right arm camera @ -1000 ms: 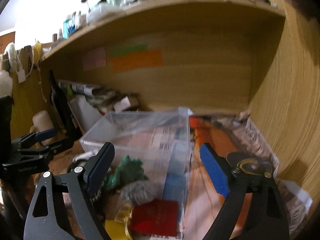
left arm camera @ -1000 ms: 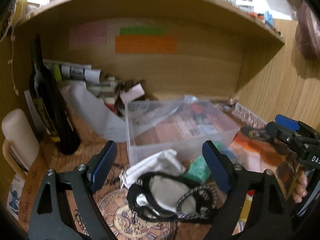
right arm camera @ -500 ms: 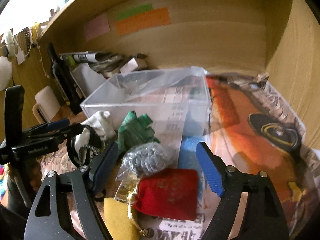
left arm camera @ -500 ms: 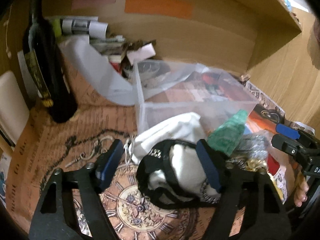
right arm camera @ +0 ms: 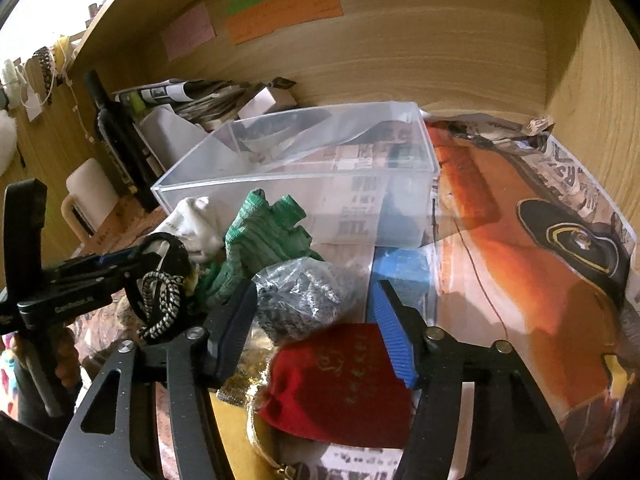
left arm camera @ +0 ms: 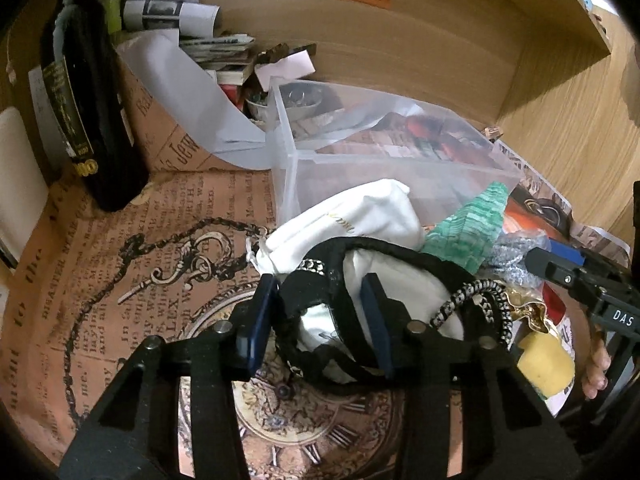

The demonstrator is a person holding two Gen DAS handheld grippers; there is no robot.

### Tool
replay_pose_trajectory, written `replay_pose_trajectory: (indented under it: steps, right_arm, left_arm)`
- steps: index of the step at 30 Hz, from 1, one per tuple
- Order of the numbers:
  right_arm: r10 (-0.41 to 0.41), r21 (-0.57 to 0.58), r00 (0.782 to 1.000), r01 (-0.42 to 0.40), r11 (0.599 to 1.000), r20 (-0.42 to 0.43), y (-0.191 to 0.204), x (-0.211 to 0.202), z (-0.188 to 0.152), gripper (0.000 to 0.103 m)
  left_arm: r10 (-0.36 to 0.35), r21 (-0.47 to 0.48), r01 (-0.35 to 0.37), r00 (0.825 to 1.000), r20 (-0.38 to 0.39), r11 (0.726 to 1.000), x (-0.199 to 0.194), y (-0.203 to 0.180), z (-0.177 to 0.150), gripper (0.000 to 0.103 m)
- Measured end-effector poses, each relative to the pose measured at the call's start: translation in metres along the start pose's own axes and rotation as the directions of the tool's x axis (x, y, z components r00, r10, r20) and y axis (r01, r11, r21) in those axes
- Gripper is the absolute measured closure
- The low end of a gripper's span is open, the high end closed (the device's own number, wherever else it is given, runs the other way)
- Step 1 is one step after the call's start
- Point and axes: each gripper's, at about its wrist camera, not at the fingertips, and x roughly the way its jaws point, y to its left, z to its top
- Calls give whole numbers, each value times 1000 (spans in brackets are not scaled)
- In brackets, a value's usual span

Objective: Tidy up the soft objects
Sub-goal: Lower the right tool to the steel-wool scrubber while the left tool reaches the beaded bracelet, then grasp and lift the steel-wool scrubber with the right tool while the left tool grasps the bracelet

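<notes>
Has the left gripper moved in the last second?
Yes. The left gripper has dropped toward the black band, fingers now straddling it; the clear box sits higher in view.

A dark wine bottle (left arm camera: 86, 120) stands upright at ten o'clock on printed newspaper sheets (left arm camera: 132, 280). Rolled papers (left arm camera: 168, 10) lie behind it, with orange and green notes (right arm camera: 280, 10) on the wooden back wall at twelve o'clock.

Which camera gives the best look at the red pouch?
The right wrist view: the red pouch lies whole and close, right below the open right claw. In the left wrist view only a red sliver peeks out at the right edge, behind the other claw's arm.
</notes>
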Motion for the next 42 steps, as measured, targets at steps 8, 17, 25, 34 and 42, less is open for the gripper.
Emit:
replay_pose_trajectory:
  steps: [8,17,25,34,42]
  right_arm:
    - [-1,-16,1000,1,1000,7,3,-4,1,46]
    - [17,-18,999,-18,1000,-35,4,9,-5,46]
    - [38,-8,998,-38,999,-45,2,15,-7,68]
    - [57,-8,998,-57,998,-6,4,3,-4,82]
    - [58,-26,995,-56,998,80,5,-21,7,84]
  left_arm:
    - [-19,45,17,998,55,999,-32,-12,4,52]
    - [-107,94,108,994,-10,990,-19,-34,-6,52]
    - [-109,125,112,994,-26,986,-3,-45,-8,73]
    - [-111,143,109,994,0,984,-8,-50,-2,95]
    - [-109,112,100,991,73,989,-23,-42,15,97]
